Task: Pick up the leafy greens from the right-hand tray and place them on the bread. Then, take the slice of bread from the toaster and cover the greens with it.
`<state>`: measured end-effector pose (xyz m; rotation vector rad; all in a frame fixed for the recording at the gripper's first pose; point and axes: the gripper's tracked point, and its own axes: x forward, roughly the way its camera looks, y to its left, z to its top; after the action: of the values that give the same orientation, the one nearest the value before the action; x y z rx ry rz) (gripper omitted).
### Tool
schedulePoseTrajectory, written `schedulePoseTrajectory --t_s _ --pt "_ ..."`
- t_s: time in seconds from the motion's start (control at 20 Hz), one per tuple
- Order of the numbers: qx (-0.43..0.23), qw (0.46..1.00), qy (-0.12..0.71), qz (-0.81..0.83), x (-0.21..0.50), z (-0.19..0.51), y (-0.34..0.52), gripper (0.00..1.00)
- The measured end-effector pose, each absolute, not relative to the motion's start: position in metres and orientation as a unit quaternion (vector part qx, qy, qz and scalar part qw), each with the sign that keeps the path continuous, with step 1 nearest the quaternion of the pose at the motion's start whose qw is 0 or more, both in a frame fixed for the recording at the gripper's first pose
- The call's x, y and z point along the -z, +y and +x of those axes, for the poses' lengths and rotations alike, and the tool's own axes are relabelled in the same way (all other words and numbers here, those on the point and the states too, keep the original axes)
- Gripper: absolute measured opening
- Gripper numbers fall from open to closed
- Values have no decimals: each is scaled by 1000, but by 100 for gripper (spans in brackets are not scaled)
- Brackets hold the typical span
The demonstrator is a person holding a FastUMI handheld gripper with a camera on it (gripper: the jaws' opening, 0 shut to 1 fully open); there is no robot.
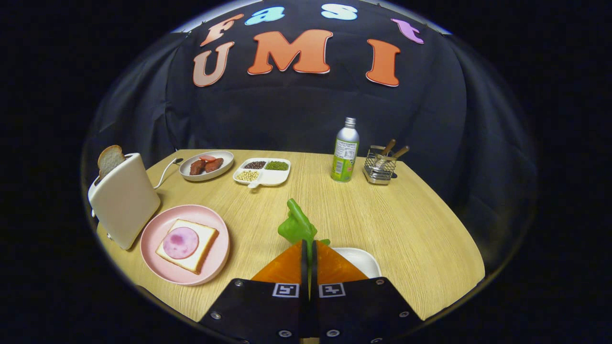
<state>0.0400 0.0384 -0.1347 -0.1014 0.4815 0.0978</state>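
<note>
**Ana:** Gripper (308, 246) first: what are its fingers doing?

**Ben:** Pressed nearly together, only a thin slit between them, and the leafy greens (297, 224) are pinched in that slit. The leaves stick up past the fingertips toward twelve o'clock, lifted off the white tray (363, 260), whose corner shows just behind the fingers at about three o'clock.

**Ana:** And the bread that should receive them?

**Ben:** That slice of bread (188, 245), with a round pink slice of meat (180, 242) on top, lies on the pink plate (184, 244) at about nine o'clock from the fingertips, near the table's close edge. Just beyond the plate, at ten o'clock, stands the white toaster (125, 199) with the second slice of bread (110, 160) poking out of its slot.

**Ana:** What about the surface and the room?

**Ben:** Light wood-grain table (406, 224), curved at its near edge, with black cloth hung behind it. Along the far side, from eleven round to one o'clock: a grey dish (206, 165) holding reddish pieces, a white divided dish (262, 172) of beans, a bottle (345, 150), and a wire holder (380, 165) with wooden-handled utensils.

**Ana:** Room to move?

**Ben:** Bare wood lies between the fingertips and the pink plate, and the middle of the table is open. The toaster sits right at the table's nine o'clock edge, touching or nearly touching the plate.
</note>
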Motion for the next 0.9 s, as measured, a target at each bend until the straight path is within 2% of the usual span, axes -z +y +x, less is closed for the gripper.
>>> schedulePoseTrajectory --t_s 0.5,0.9 --pt "-110 967 224 -55 114 34 125 1" --pt "-157 957 235 -63 129 27 196 1"
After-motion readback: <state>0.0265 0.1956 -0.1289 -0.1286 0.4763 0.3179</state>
